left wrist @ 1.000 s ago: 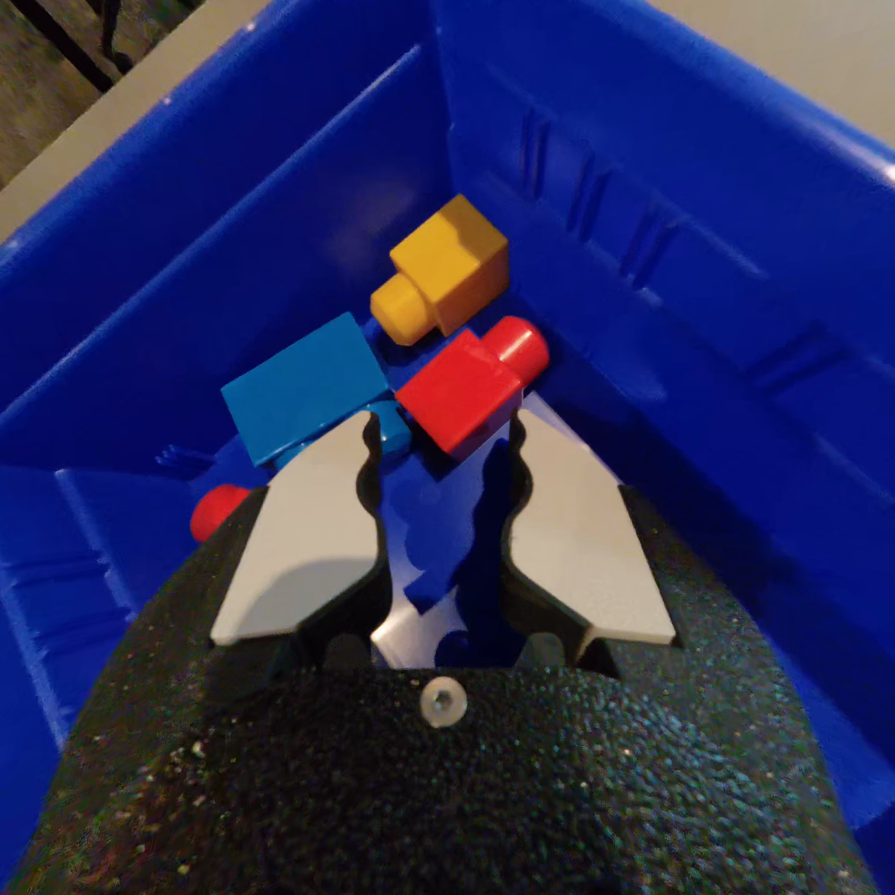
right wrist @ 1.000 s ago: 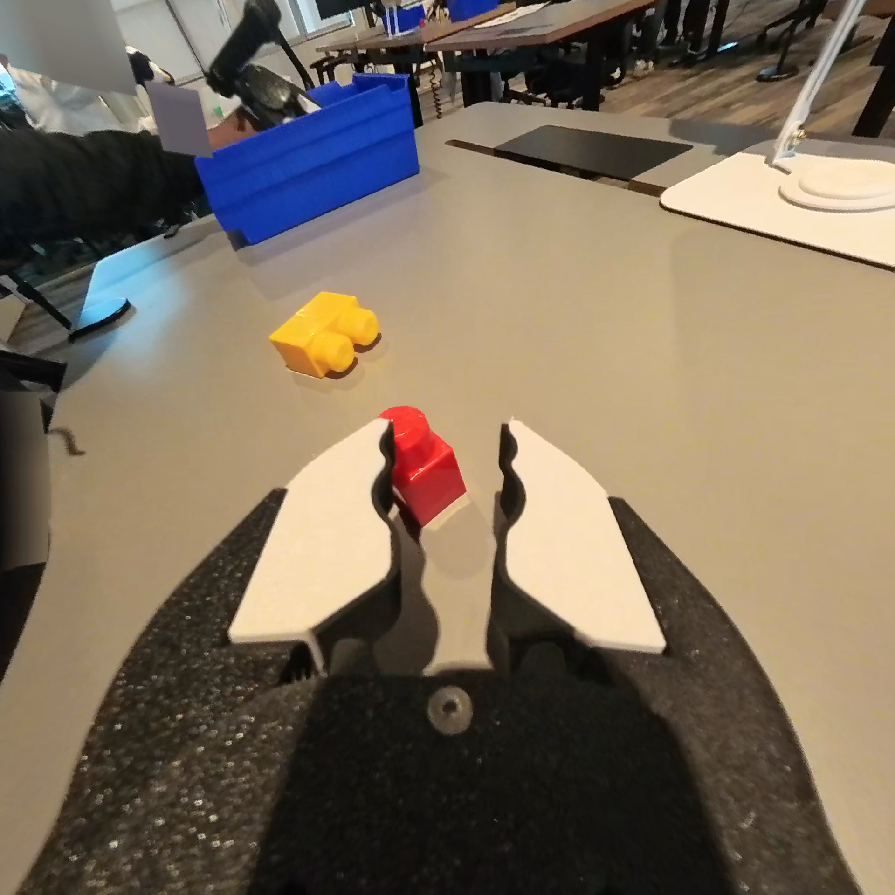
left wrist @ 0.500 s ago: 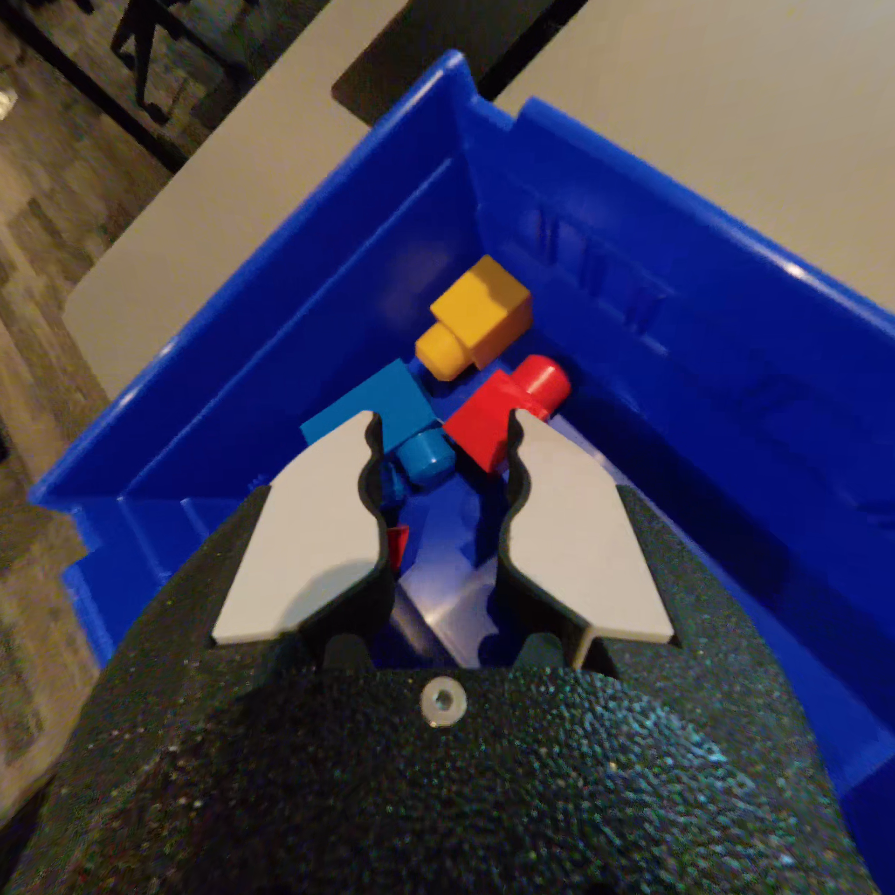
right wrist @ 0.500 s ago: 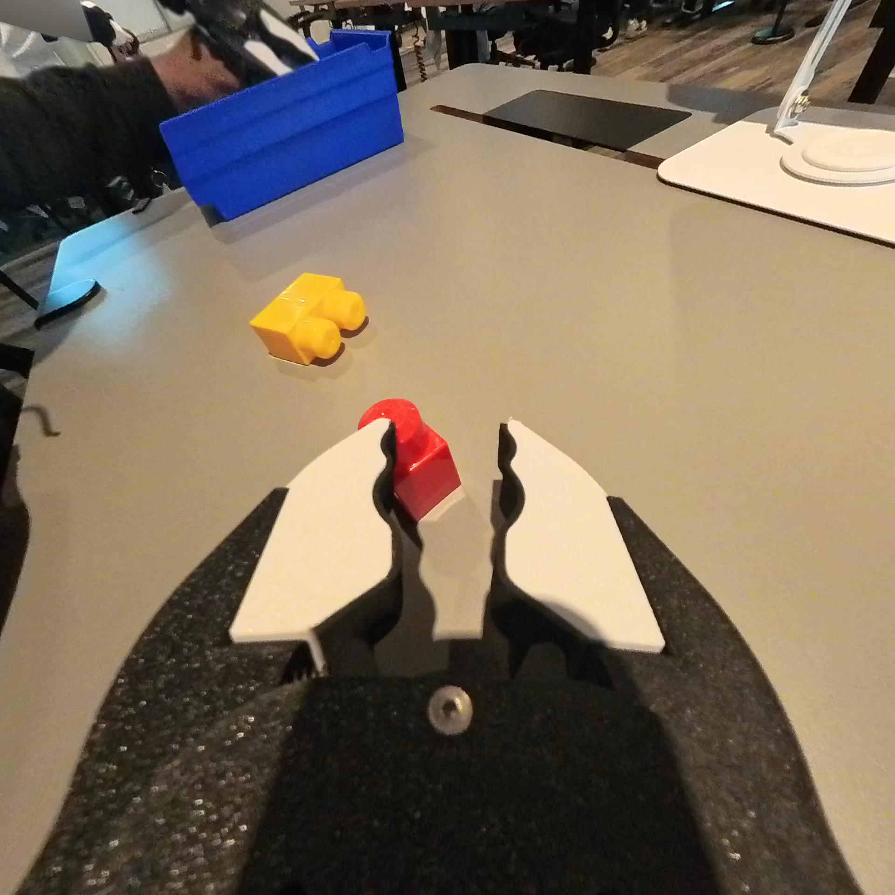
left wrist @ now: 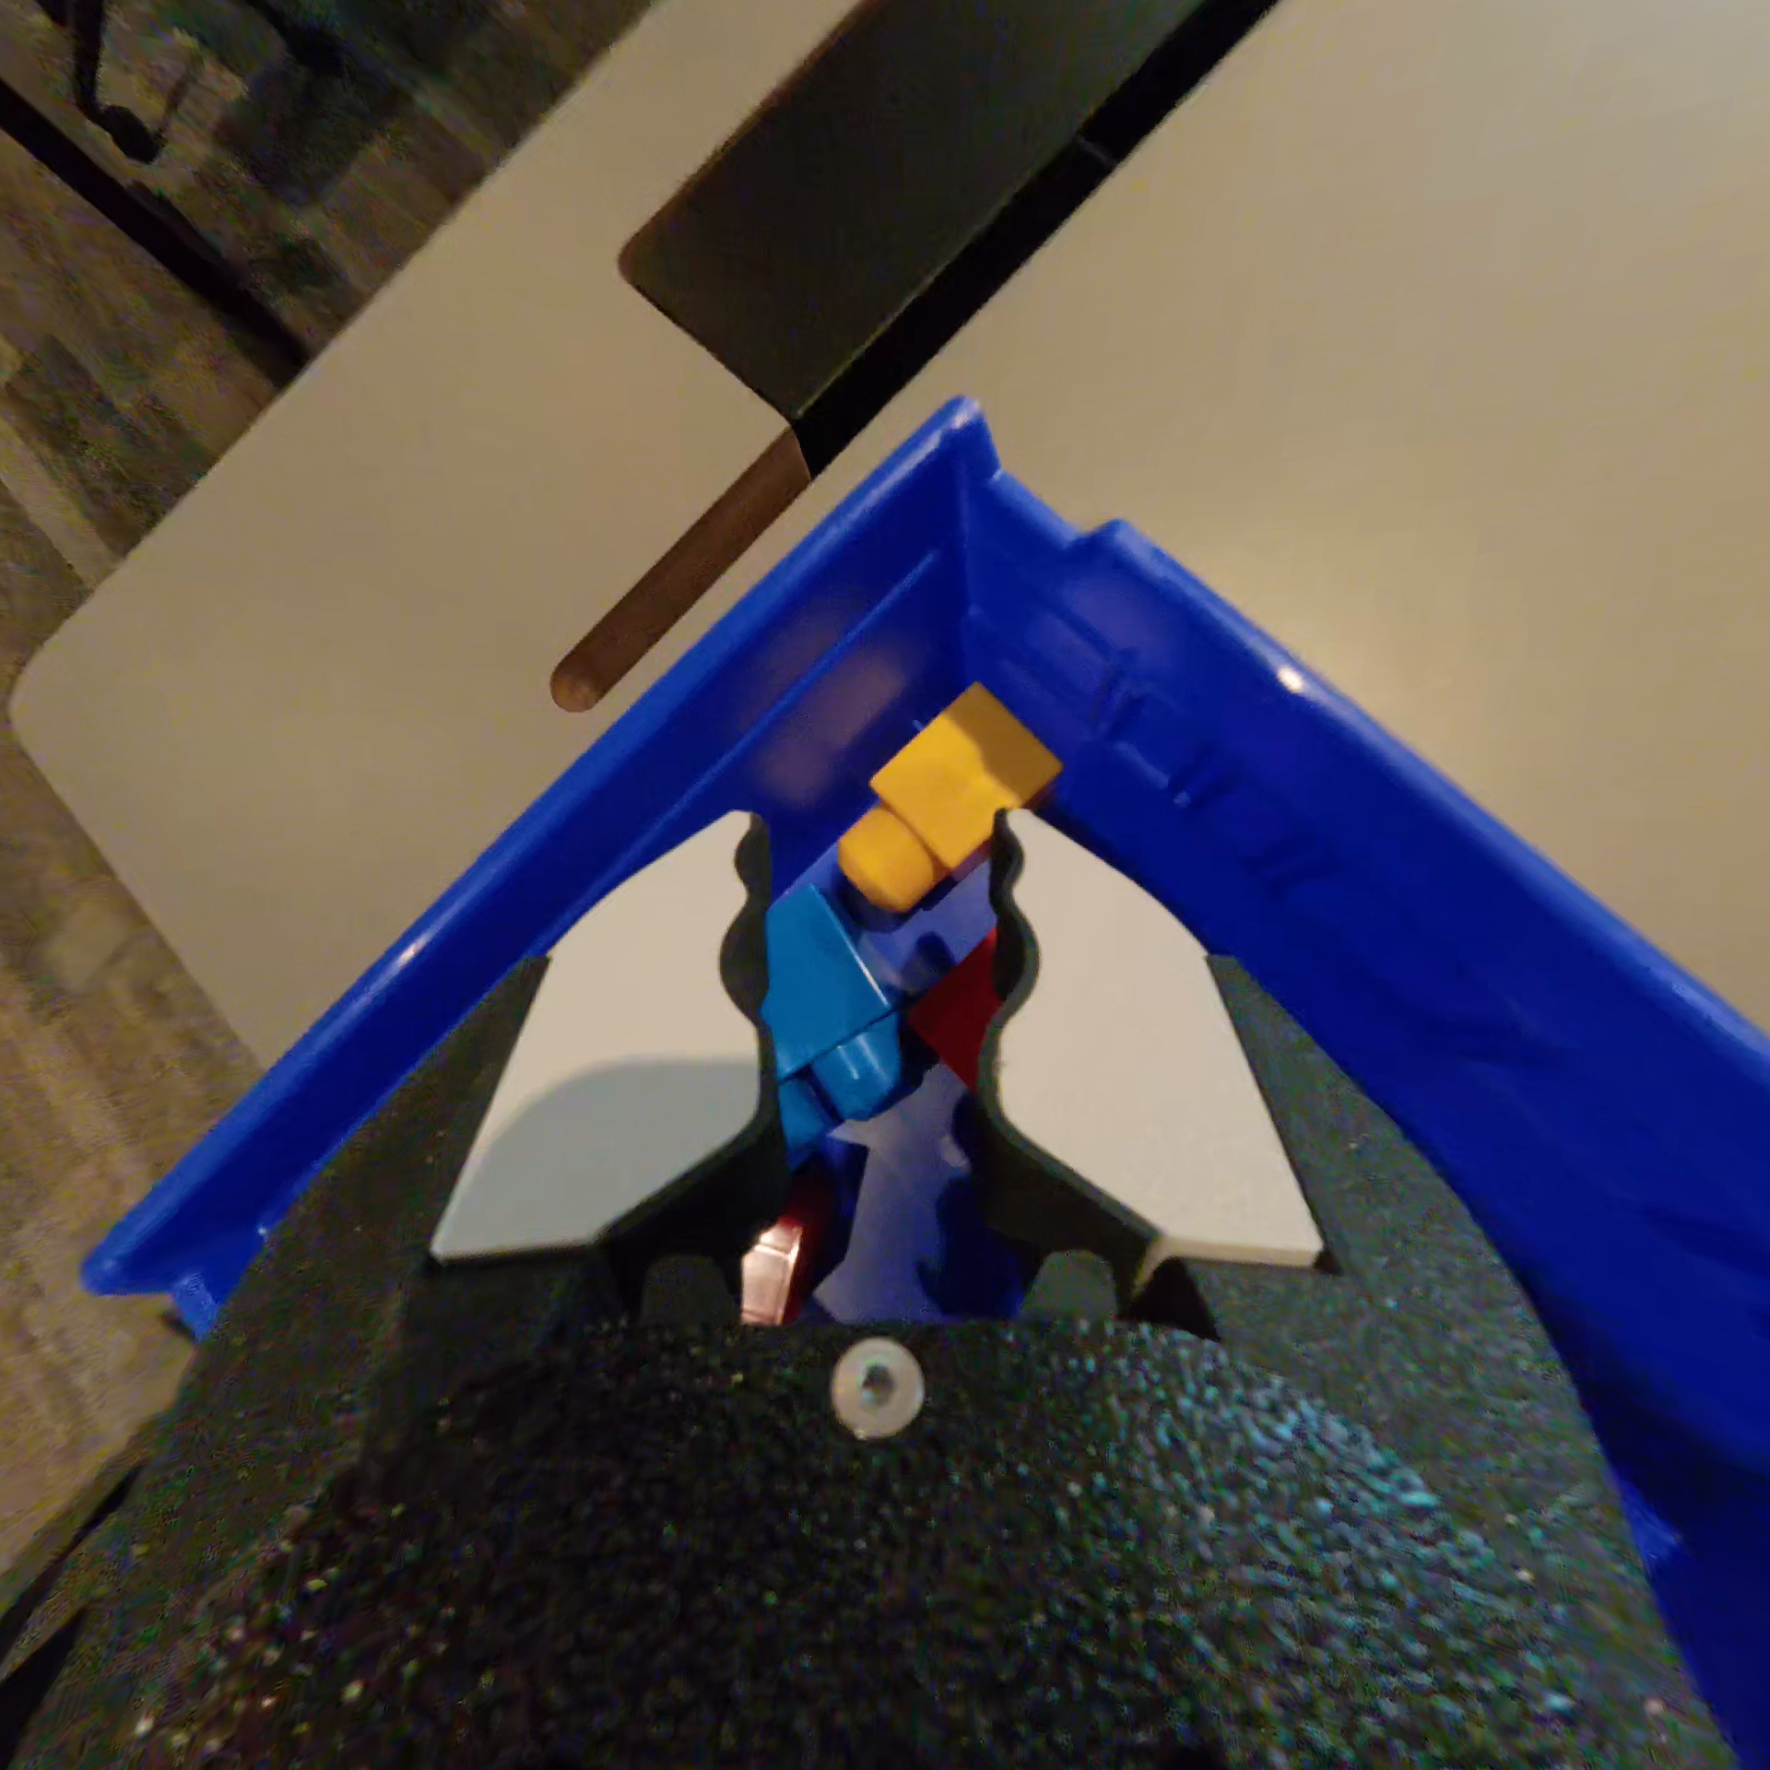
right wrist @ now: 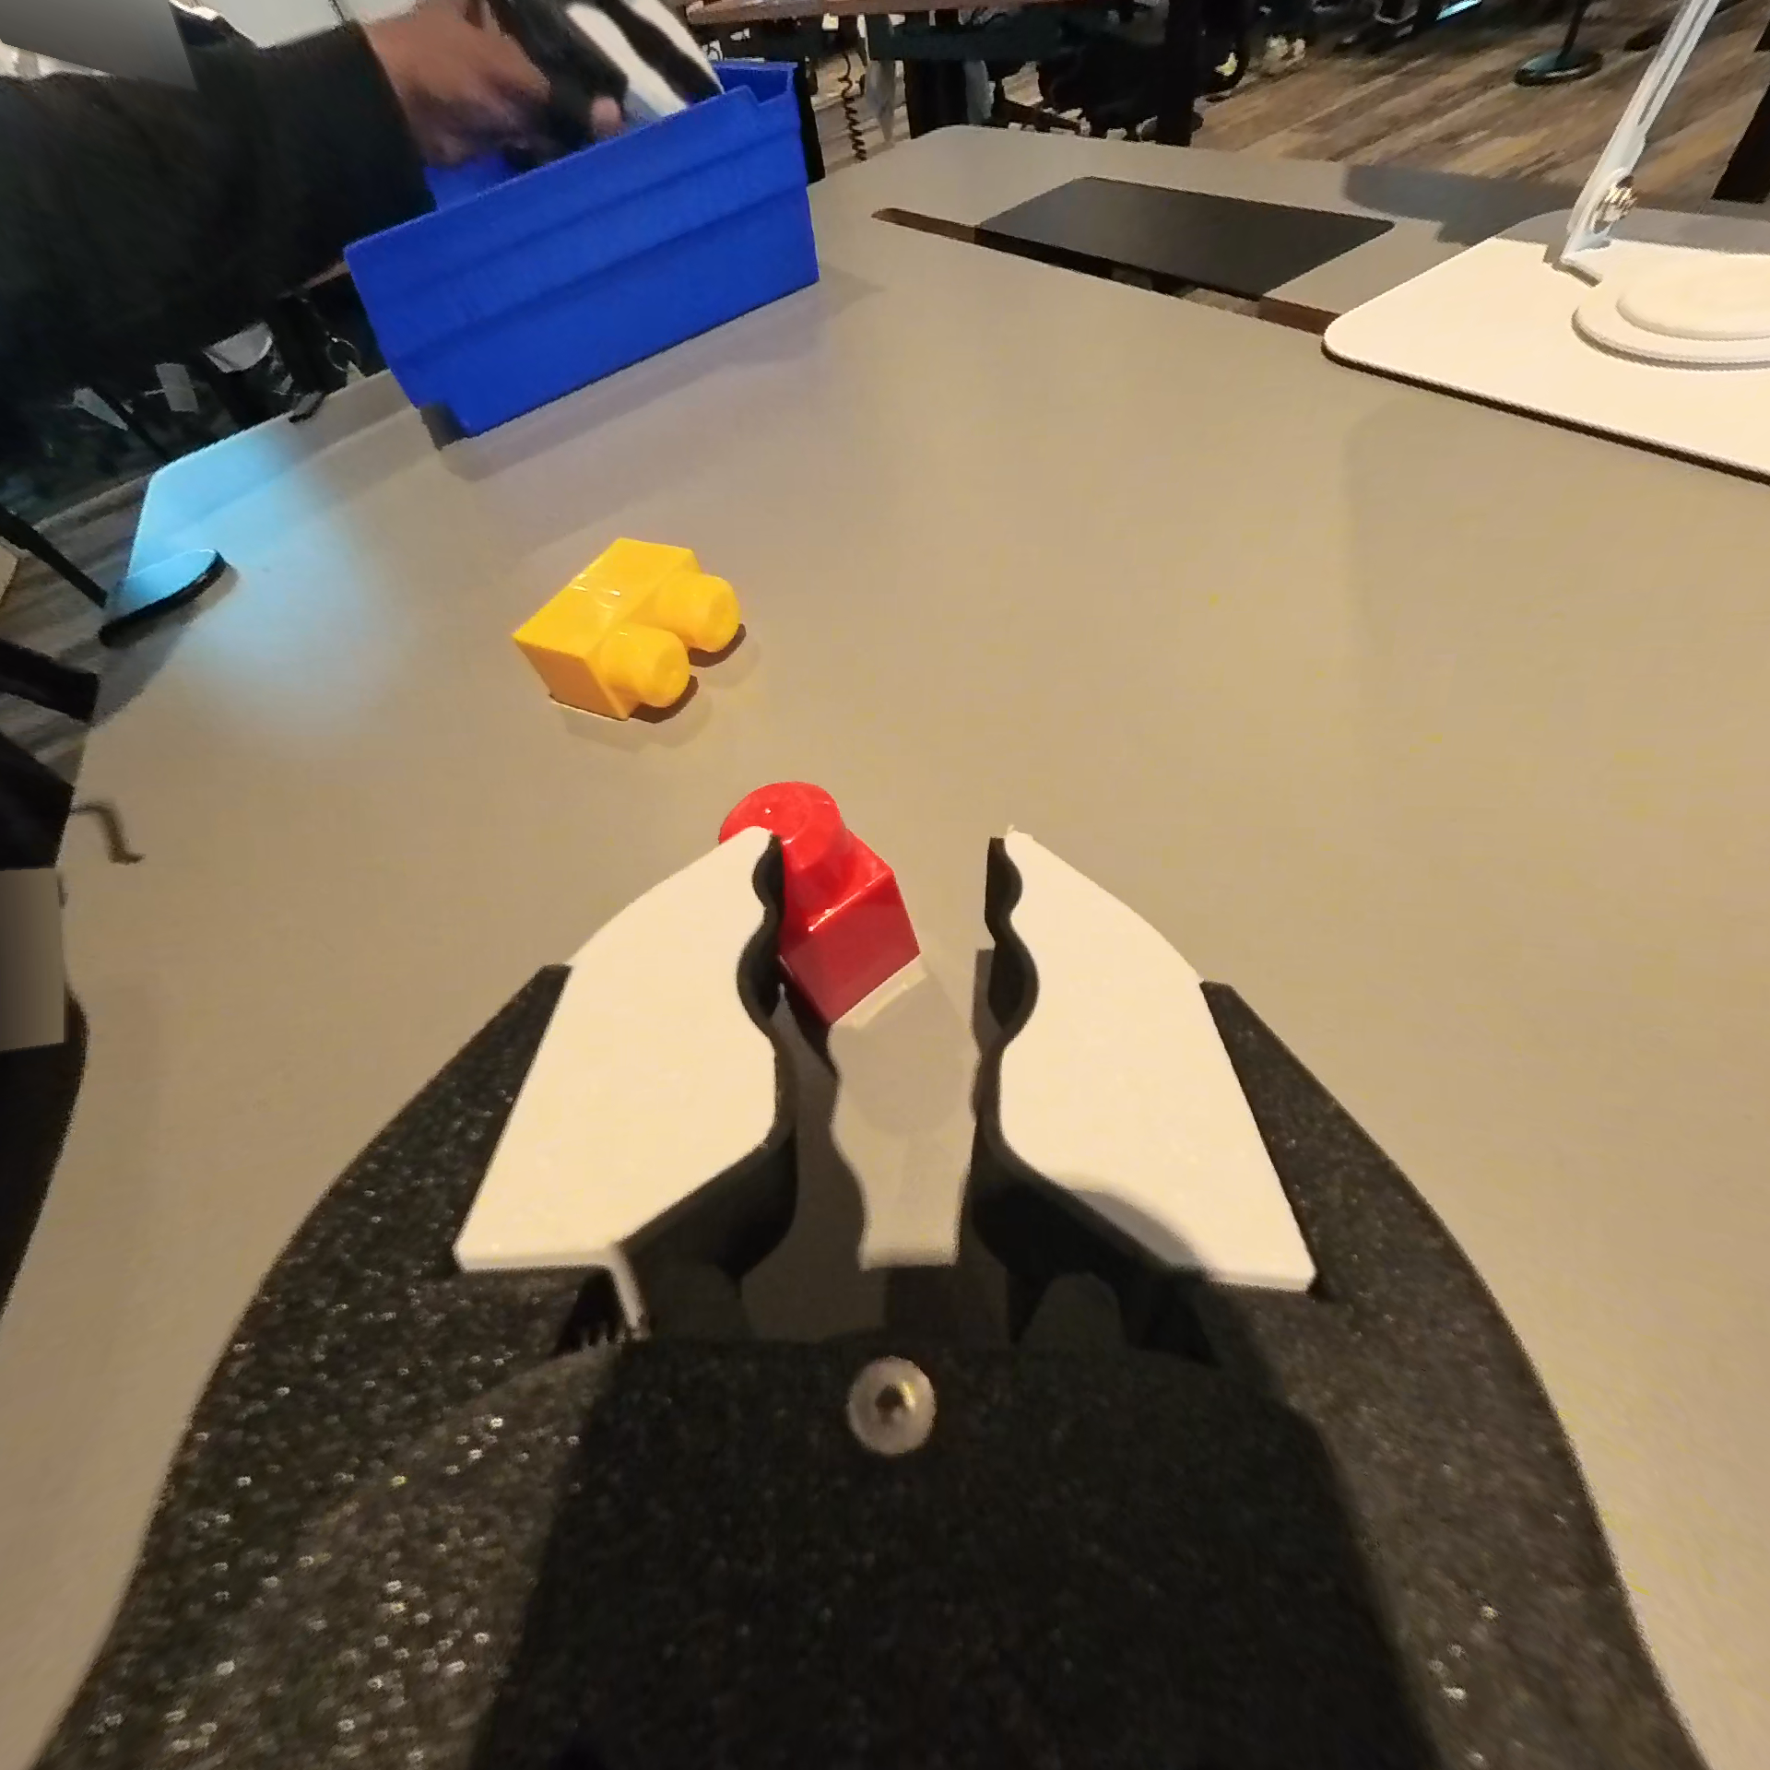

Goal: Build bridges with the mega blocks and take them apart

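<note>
In the left wrist view my left gripper [left wrist: 876,824] is open and empty, held above the blue bin [left wrist: 575,814]. Inside the bin lie a yellow block [left wrist: 958,795], a teal block [left wrist: 824,996] and a red block [left wrist: 958,1015]. Another red piece [left wrist: 776,1264] shows near the finger bases. In the right wrist view my right gripper [right wrist: 881,843] is open, low over the grey table [right wrist: 1149,623]. A red one-stud block [right wrist: 843,919] lies on its side between the fingers, against the left finger and clear of the right one. A yellow two-stud block [right wrist: 623,627] lies farther ahead to the left.
The blue bin [right wrist: 594,259] stands at the table's far left, with a person's hand and the left gripper [right wrist: 613,57] over it. A black mat [right wrist: 1178,230] lies at the back. A white pad with a lamp base [right wrist: 1628,345] sits at the right. There is about 60 centimeters between the tips of the two grippers.
My left gripper has risen and pulled back out of the bin, still open and empty. The right gripper has stayed around the red block with little movement.
</note>
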{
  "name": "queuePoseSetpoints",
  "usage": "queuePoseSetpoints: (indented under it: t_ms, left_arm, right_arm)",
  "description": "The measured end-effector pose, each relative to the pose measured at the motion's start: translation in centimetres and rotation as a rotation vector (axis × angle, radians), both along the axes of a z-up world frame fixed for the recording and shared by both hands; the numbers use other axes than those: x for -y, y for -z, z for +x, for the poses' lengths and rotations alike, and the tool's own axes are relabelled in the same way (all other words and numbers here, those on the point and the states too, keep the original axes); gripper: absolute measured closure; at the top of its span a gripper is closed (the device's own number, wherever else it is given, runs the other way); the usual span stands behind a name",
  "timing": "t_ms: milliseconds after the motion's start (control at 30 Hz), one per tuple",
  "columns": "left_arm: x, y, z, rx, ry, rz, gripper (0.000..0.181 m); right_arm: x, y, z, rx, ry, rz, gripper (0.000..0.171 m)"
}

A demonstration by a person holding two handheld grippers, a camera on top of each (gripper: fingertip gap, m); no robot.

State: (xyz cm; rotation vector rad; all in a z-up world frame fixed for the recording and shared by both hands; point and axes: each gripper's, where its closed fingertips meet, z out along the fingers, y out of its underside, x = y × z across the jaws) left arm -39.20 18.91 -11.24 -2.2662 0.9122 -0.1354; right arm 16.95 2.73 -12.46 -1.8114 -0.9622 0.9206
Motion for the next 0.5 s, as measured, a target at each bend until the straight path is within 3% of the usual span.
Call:
queuePoseSetpoints:
  t_ms: [333,500]
  left_arm:
    - [0.6,5.3,0.3,-0.258,0.064,-0.158,0.132]
    - [1.0,4.8,-0.2,-0.239,0.03,-0.163,0.132]
  right_arm:
    - [0.1,0.0,0.0,-0.005,-0.006,-0.006,0.131]
    - [0.0,0.0,0.1,-0.012,-0.004,-0.023,0.132]
